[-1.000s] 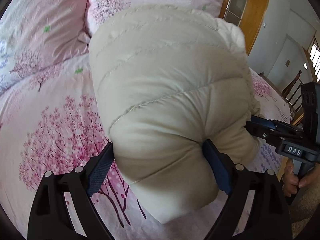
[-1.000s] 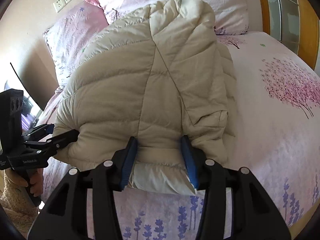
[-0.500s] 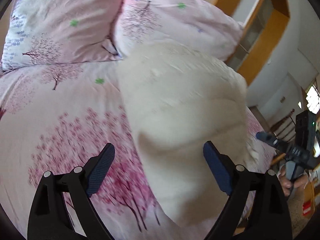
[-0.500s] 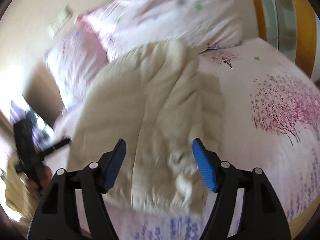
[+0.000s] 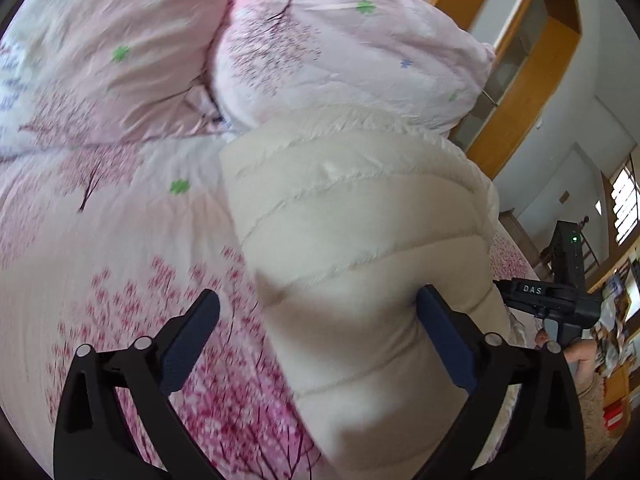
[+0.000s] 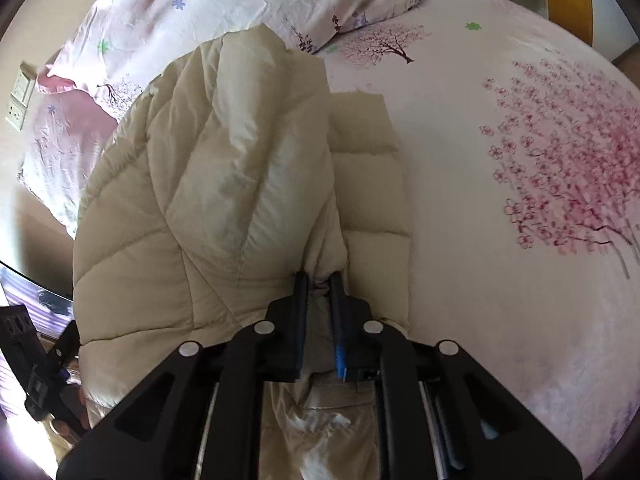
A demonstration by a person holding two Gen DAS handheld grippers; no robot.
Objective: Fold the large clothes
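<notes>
Right tool (image 6: 320, 280) now closing on jacket (image 6: 208, 184) fold, left tool (image 5: 320, 312) opening wider, released

So the puffer jacket (image 5: 352, 264) is lying on the bed (image 5: 120, 264), with the two pillows (image 5: 340, 52) right behind it at the headboard end. My left gripper (image 5: 318, 334) sits at the near end of the jacket, jaws opening, one pad touching its side and the other out over the sheet. My right gripper (image 6: 320, 280) is at the jacket's other edge, jaws closing with a bunched fold between them. Wall sockets (image 6: 18, 100) are off left of the pillows.
</notes>
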